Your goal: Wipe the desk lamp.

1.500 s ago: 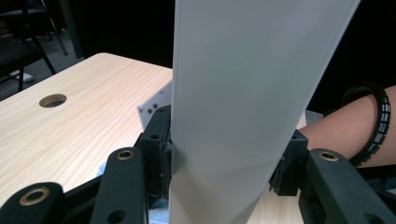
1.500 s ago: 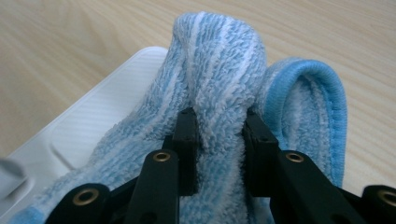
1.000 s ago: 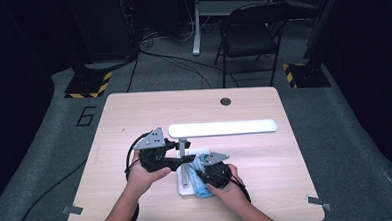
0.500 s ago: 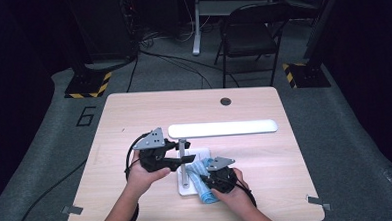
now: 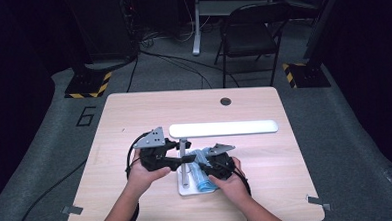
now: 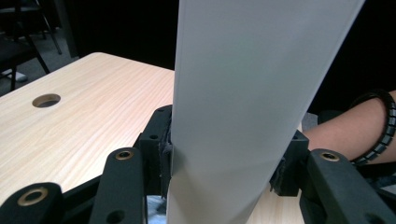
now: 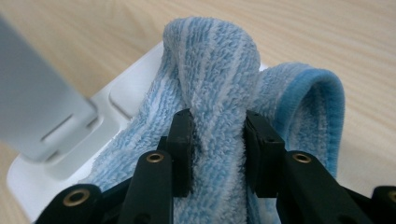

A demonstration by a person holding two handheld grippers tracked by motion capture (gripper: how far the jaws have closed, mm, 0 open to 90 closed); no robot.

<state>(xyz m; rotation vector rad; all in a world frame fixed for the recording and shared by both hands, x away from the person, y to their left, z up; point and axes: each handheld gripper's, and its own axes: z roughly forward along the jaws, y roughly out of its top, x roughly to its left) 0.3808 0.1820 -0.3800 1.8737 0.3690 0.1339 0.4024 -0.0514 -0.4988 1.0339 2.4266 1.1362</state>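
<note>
Right gripper view: we find the right tool (image 7: 217, 149), jaws just eased, gripping the cloth (image 7: 219, 93) on the lamp base (image 7: 126, 100); the left tool (image 6: 224, 172) clamps the lamp arm (image 6: 252, 93).

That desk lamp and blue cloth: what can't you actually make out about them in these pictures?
- Lamp base: in the high view, the blue cloth and both hands cover much of it.
- Lamp arm: in the left gripper view, the top edge cuts it off; the left hand-held gripper hides its foot.
- Cloth: in the right gripper view, the right hand-held gripper pinches a fold, hiding the part beneath.
- Lamp switch: too small or covered.
</note>
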